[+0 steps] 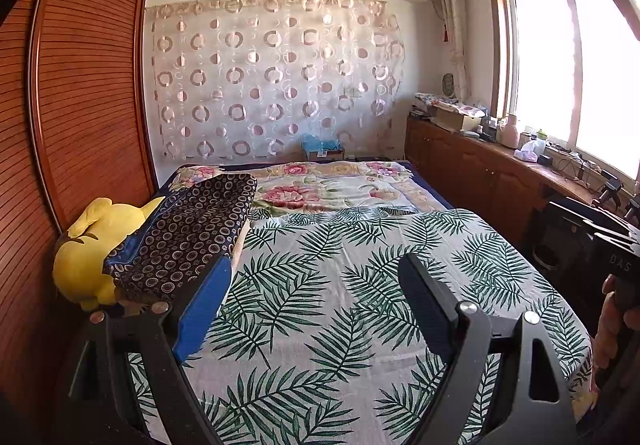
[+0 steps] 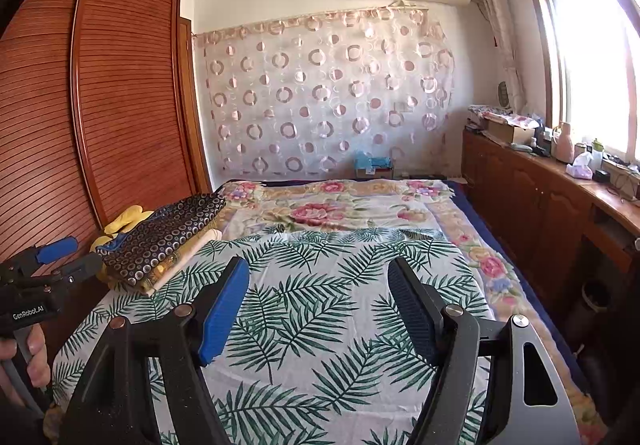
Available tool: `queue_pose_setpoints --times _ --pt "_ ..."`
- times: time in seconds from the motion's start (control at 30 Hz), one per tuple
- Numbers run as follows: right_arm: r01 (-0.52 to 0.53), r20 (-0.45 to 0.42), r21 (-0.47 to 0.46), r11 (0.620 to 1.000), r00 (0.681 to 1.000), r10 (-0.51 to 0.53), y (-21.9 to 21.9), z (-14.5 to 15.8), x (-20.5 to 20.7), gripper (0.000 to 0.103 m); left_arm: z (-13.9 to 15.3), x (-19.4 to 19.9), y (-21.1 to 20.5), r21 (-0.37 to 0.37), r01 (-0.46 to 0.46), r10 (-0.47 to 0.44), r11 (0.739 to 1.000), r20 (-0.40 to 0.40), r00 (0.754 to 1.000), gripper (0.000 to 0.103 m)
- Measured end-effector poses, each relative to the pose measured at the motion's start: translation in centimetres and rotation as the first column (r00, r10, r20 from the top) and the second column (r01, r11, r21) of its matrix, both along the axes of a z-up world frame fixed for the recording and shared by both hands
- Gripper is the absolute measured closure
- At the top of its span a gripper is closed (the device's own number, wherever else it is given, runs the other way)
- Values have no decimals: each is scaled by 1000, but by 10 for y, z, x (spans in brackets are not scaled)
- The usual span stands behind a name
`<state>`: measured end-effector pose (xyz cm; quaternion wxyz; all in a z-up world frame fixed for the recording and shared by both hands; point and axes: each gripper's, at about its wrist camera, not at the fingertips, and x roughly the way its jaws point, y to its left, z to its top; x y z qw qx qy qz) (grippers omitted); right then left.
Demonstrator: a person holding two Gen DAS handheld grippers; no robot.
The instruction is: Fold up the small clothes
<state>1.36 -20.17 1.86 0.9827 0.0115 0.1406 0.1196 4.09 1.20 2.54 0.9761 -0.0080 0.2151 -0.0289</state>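
A: Small clothes (image 2: 160,241): a folded stack is seen at the left edge of the bed (image 2: 400,213), the dark ring-print piece on top, paler pieces beneath, a yellow plush toy (image 1: 84,249) just behind. The leaf-print sheet (image 1: 340,285) in front is bare.

B: Handling?

A: Judged light, limp and thin; nothing fragile. The top piece is best pinched at a free corner or hem, so one layer alone is lifted.

B: Poses?

A: Left hand-held gripper (image 1: 316,301): jaws wide apart, nothing between them, tilted down over the sheet beside the stack. Right hand-held gripper (image 2: 320,305): likewise gaping and empty, nearer level, centred over the sheet.
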Motion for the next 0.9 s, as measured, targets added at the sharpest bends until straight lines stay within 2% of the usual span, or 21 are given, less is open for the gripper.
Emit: queue_pose_setpoints --times 0.9 --pt "-28 -2 -9 1000 1000 28 -32 5 7 29 2 -3 3 -5 -8 8 1000 3 1000 17"
